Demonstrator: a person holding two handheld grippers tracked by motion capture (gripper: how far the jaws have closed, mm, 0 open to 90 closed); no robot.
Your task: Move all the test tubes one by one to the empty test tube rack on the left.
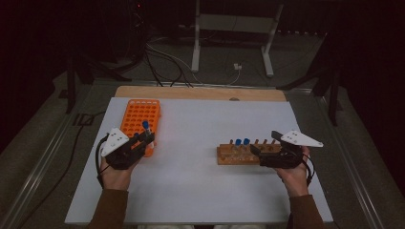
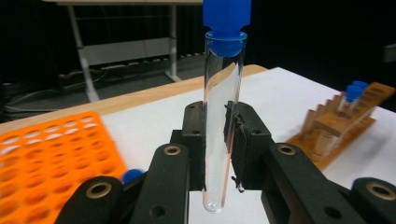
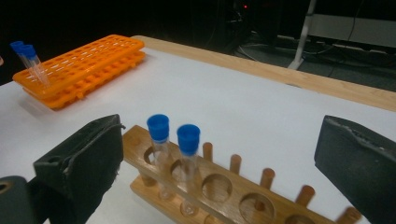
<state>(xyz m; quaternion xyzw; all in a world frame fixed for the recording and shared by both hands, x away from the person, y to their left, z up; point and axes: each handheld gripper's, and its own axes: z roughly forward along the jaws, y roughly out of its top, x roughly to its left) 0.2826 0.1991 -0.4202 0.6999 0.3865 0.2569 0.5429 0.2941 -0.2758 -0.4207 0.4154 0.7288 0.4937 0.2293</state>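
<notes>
Your left gripper [image 2: 217,140] is closed tight on a glass tube [image 2: 219,121]. The two black fingers [image 2: 196,140] squeeze the tube from both sides, near its lower half. The tube stands straight up between them. Its round bottom hangs just below the fingers, and its blue cap [image 2: 227,21] sits well above them. The tube looks empty and clear.

Just beside your left fingers, on the side away from your other hand, is the orange rack [image 2: 46,154]. It has many small round holes. In the right gripper view, two tubes with blue caps [image 3: 25,49] stand together at the near end of the orange rack [image 3: 79,65]; I cannot tell there which one you hold. The other holes that show look empty. In the high view your left gripper [image 1: 141,140] hangs at the near edge of that rack [image 1: 138,114].

Your right gripper [image 3: 215,163] is wide open and holds nothing. Its two fingers [image 3: 88,158] stand far apart, one on each side of the wooden rack [image 3: 224,191]. Between your right fingers, two capped tubes [image 3: 161,149] stand side by side in the first two holes of the wooden rack. They lean a little. The next holes along the rack are empty. Short wooden pegs [image 3: 236,163] stand in a row behind the holes.

Both racks sit on the white table [image 1: 200,119], well apart from each other.
</notes>
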